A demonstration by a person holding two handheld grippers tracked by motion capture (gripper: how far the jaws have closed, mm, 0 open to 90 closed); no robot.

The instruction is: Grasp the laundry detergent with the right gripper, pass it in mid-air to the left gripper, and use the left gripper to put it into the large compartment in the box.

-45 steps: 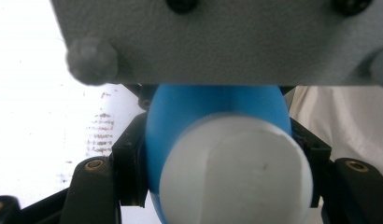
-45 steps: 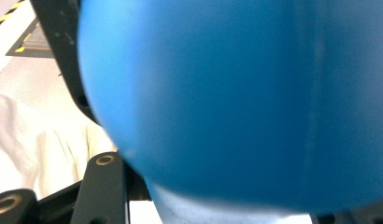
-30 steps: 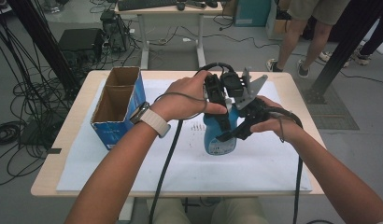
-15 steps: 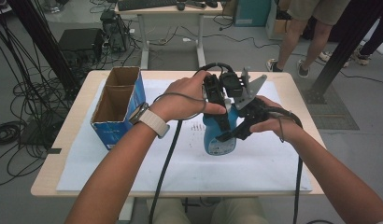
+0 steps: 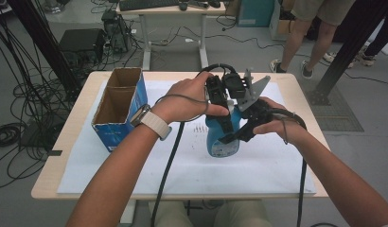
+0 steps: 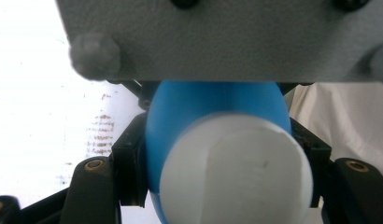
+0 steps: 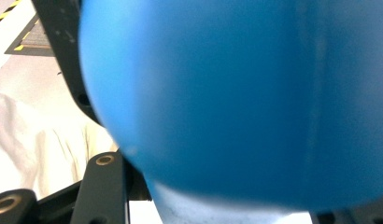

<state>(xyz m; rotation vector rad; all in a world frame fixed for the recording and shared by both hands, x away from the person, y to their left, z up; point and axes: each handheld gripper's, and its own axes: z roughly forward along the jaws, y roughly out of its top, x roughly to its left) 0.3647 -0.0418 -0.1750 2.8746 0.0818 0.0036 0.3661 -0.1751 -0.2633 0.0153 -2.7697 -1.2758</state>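
Both tongs are on the blue bottle. It's standing upright on the white sheet covering the table, roughly mid-table.

Left tongs come down from above and are clamped on the bottle's upper part. In the left gripper view I see the jaws pressing both sides of the blue body, with the white cap facing the camera between them. The grey plate of the other tongs sits just beyond the bottle there.

Right tongs are closed on the bottle body from its right side, lower than the left tongs. In the right gripper view the blue wall is right up against the camera and blurred, with a black jaw showing at its lower left edge. I can't see the pad contact itself in that view, but from the high view the jaws wrap the body.

My left hand and right hand sit on either side of the bottle, close together.

An open cardboard box, blue on the outside, stands well to the left of the left tongs, apart from the bottle, near the table's left edge.
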